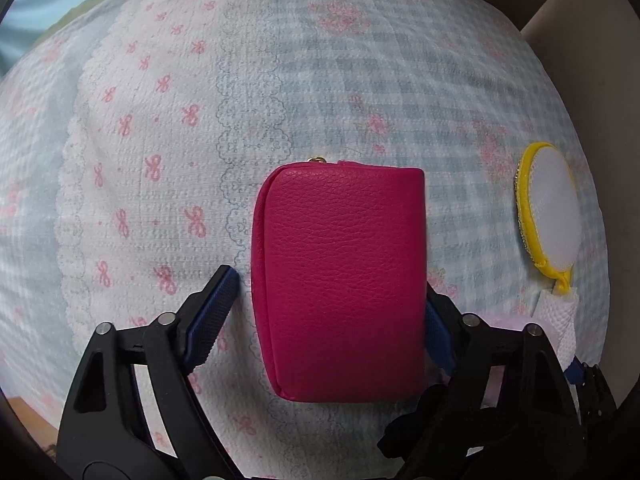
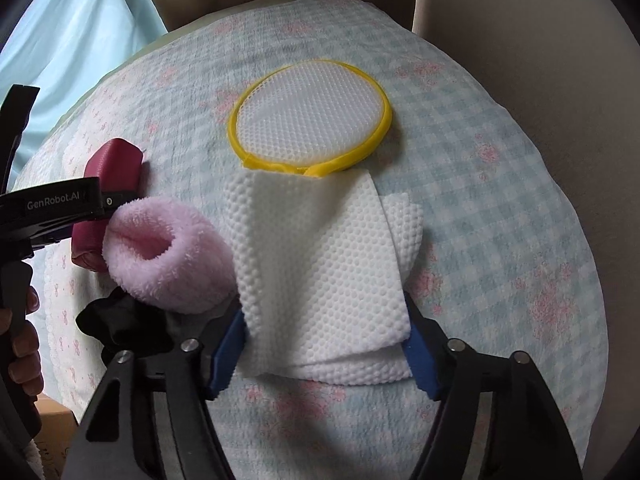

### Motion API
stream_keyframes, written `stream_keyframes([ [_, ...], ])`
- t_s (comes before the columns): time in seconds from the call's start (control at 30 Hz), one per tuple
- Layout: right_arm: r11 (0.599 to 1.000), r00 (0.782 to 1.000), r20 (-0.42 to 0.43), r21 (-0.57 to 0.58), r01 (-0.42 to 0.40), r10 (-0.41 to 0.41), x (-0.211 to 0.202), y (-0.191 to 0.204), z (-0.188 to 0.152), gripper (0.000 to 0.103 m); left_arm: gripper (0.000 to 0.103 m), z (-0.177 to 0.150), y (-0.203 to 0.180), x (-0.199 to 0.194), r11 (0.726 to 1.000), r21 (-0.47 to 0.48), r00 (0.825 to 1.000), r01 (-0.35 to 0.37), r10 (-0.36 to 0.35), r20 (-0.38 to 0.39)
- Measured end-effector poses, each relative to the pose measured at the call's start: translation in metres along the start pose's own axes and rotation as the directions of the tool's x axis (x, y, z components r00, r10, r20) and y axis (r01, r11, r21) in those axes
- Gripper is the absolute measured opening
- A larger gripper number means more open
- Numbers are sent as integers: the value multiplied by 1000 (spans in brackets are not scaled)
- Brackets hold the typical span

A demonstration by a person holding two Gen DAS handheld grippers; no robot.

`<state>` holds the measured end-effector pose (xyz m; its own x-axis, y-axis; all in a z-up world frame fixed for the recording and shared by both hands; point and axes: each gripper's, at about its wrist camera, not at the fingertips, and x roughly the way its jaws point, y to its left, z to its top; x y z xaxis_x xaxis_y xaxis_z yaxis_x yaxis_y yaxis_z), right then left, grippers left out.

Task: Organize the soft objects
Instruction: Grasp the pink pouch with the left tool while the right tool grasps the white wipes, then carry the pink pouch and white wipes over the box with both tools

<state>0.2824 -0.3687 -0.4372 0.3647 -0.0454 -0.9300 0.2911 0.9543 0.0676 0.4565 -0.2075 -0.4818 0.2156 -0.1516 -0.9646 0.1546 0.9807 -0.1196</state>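
Observation:
A magenta leather pouch (image 1: 340, 280) lies on the patterned bedspread (image 1: 160, 140) between the fingers of my left gripper (image 1: 334, 304). The jaws are wide open; the left pad stands apart from the pouch and the right pad is at its edge. My right gripper (image 2: 324, 344) straddles a folded white textured cloth (image 2: 320, 264); both blue pads touch its sides, and I cannot tell whether it is gripped. A pink fluffy sock (image 2: 168, 252) and a black soft item (image 2: 124, 324) lie left of the cloth. A yellow-rimmed mesh pad (image 2: 308, 120) lies beyond it.
The pouch (image 2: 112, 196) and my left gripper's body show at the left of the right wrist view. The mesh pad (image 1: 552, 208) also shows at the right of the left wrist view. A light blue curtain (image 2: 80, 28) hangs behind the bed; beige upholstery (image 2: 520, 20) rises at the right.

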Motion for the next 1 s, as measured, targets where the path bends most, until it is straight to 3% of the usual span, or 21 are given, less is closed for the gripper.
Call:
stream_keyframes([
  [0.13,999,1000,12,33,-5,5,-7,-7,-1,35,53,2,-1,-5,1000,23,1000,13,-13,9],
  [0.33,998,999,14,59,-30,29,-10,-8,1,20,46,1,9,-10,999,18,999,26,-27,19],
  [0.53,995,998,30,88,-55,52,-19,-7,0,14,42,-7,8,-29,1000,20,999,24,-25,21],
  [1.0,991,992,109,110,-71,59,-77,-9,-6,13,40,-37,-1,-93,999,27,996,46,-48,76],
])
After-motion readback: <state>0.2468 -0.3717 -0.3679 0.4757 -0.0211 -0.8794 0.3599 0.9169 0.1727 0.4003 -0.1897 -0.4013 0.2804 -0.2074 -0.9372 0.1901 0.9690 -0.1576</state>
